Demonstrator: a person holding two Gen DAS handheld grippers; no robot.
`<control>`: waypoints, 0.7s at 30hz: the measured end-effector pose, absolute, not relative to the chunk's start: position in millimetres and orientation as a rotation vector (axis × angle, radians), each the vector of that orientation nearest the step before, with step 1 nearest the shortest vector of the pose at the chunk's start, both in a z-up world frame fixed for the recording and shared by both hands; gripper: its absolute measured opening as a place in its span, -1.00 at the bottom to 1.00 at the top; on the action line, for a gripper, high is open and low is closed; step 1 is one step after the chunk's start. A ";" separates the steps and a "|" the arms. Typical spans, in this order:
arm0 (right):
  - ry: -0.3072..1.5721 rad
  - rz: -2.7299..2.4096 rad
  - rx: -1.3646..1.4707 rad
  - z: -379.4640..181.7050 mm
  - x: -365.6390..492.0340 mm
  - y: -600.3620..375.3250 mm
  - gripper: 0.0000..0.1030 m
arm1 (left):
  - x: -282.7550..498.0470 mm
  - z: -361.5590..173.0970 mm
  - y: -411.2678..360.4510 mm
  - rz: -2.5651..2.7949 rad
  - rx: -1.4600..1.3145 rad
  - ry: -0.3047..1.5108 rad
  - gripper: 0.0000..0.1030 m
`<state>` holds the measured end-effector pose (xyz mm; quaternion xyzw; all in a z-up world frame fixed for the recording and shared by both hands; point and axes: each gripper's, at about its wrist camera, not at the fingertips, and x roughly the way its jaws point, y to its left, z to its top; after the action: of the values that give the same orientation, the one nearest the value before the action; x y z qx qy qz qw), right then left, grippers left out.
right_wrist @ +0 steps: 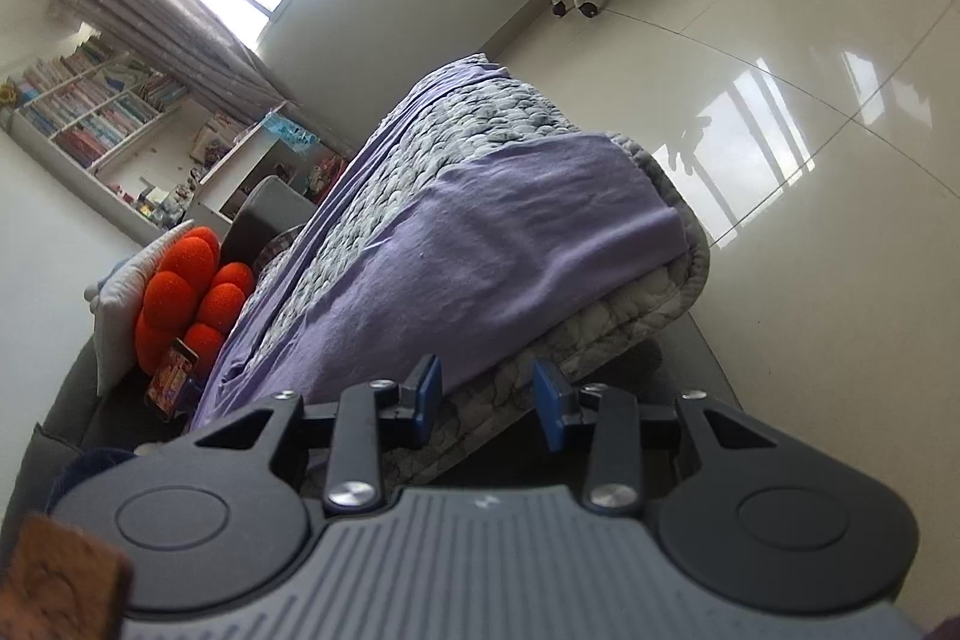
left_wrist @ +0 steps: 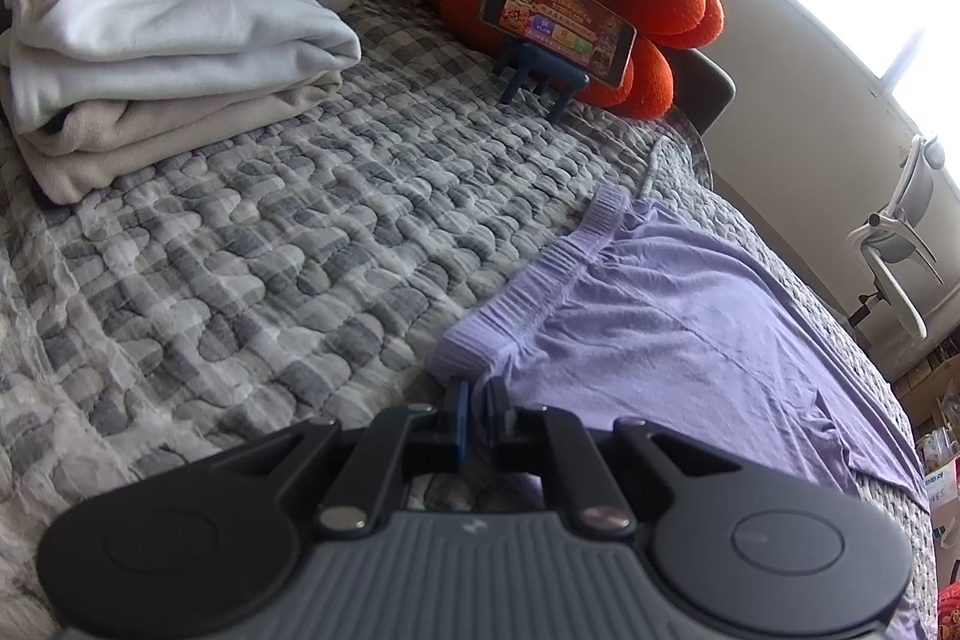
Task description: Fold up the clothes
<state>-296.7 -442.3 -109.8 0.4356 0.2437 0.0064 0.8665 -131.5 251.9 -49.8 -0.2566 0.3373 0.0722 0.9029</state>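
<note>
Left gripper [left_wrist: 477, 403]: jaws pinched on waistband corner of purple shorts [left_wrist: 690, 328], spread just ahead on bed [left_wrist: 270, 232]. Right gripper [right_wrist: 487, 400]: jaws partly open, empty, shorts leg beyond. Step: first fold. Next, likely: right must grab the fabric.

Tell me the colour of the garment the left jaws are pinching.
Lilac garment; clearest in the left wrist view.
</note>
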 end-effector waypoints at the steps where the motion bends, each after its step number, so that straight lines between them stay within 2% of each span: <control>1: 0.494 0.003 0.948 -112.1 -299.0 -447.3 -0.24 | -131.3 -49.5 251.9 0.150 -0.530 0.699 -0.89; 7: 0.397 -0.057 1.158 -125.5 -310.9 -476.4 -0.24 | -130.4 -49.3 250.8 0.154 -0.522 0.700 -0.89; 17: 0.377 -0.117 1.314 -144.9 -309.5 -488.5 -0.24 | -129.5 -49.1 249.7 0.156 -0.514 0.703 -0.89; 19: 0.378 -0.112 1.328 -145.2 -307.2 -487.7 -0.42 | -129.4 -48.9 249.9 0.158 -0.517 0.702 -0.89; 20: 0.378 -0.112 1.322 -143.3 -306.7 -487.0 -0.66 | -129.4 -48.5 250.0 0.161 -0.518 0.702 -0.89; 21: 0.375 -0.118 1.302 -139.1 -307.0 -486.2 -0.78 | -129.5 -47.8 249.8 0.163 -0.518 0.700 -0.89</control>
<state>-307.0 -486.2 -139.1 0.6021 0.1732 -0.0544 0.7775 -129.5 249.8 -47.8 -0.2505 0.3385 0.0790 0.9035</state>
